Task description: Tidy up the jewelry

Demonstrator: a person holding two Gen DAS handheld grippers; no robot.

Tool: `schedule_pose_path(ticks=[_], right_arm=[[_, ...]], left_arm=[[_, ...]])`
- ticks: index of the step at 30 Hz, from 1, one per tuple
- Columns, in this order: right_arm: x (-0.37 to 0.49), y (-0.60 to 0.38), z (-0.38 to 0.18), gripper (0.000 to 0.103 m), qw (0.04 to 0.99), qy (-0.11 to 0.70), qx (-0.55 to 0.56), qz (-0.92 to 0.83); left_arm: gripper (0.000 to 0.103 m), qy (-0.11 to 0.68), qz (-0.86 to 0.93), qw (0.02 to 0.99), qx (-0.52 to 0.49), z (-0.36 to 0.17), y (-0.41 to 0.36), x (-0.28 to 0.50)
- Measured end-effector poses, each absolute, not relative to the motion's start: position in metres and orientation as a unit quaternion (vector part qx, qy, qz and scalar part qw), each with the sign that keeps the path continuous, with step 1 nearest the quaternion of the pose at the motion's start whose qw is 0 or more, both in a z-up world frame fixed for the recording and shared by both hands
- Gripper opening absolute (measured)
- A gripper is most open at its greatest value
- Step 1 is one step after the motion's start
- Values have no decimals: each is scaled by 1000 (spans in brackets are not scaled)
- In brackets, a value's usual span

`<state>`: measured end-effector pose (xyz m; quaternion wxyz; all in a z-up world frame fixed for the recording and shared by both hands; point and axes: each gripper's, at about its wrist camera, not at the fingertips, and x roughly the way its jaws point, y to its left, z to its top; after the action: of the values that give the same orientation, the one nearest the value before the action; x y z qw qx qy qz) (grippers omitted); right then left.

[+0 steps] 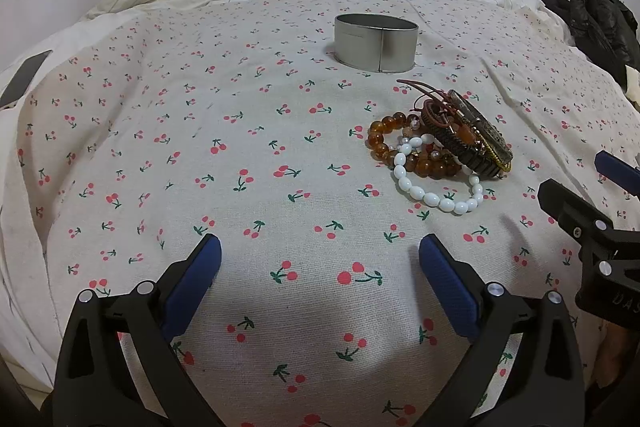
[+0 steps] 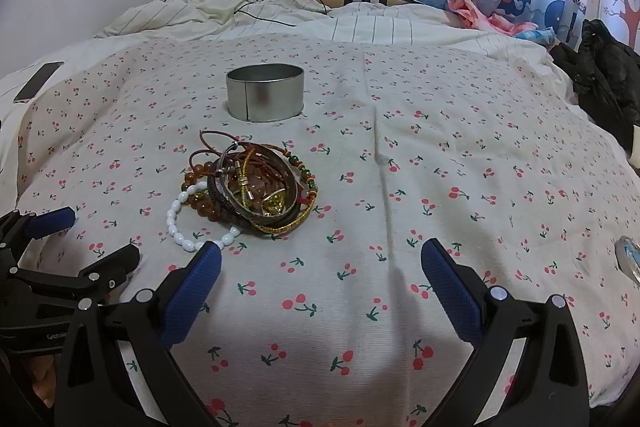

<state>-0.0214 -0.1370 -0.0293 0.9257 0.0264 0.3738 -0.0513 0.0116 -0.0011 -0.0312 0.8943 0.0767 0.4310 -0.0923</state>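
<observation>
While nothing has yet been lifted, the stock stands as follows:

- Left gripper (image 1: 320, 255): hovers over the cherry-print cloth (image 1: 240, 131) on the bed; blue-padded fingers (image 1: 200, 275) spread wide, holding nothing. It sits left of the jewelry.
- Right gripper (image 2: 320, 263): likewise spread wide and empty; its left finger (image 2: 198, 287) lies just beside the near end of the white bead bracelet (image 2: 180, 223), though contact cannot be confirmed.
- Bracelet pile (image 2: 256, 187): one heap near the middle of the cloth, between the grippers and the tin. Contents, as far as can be told: white bead bracelet at the front, partly under the rest; amber bead bracelet (image 1: 380, 139); dark braided leather bands (image 1: 460, 143); a gold woven cord (image 2: 296, 221); reddish cords (image 2: 216, 143) trailing toward the tin. All are tangled and overlapping.
- Round metal tin (image 2: 265, 93): upright, lid off, well behind the pile. Its inside is not visible from either view, so contents cannot be told.
- Other items: a phone (image 2: 38, 81) at the bed's left edge; a dark jacket (image 2: 608, 75) at the right.
- Progress, by judgement: at the start. The whole pile looks unsorted; every piece remains to be moved, presumably into the tin.
</observation>
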Motion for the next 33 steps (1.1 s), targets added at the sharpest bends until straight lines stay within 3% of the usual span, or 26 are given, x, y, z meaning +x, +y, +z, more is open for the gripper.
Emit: schedule_pose_path(ticks=[33], right_arm=[[-21, -134, -27, 96, 927, 372, 23, -42]], left_arm=[[95, 432, -93, 894, 77, -31, -2, 12]])
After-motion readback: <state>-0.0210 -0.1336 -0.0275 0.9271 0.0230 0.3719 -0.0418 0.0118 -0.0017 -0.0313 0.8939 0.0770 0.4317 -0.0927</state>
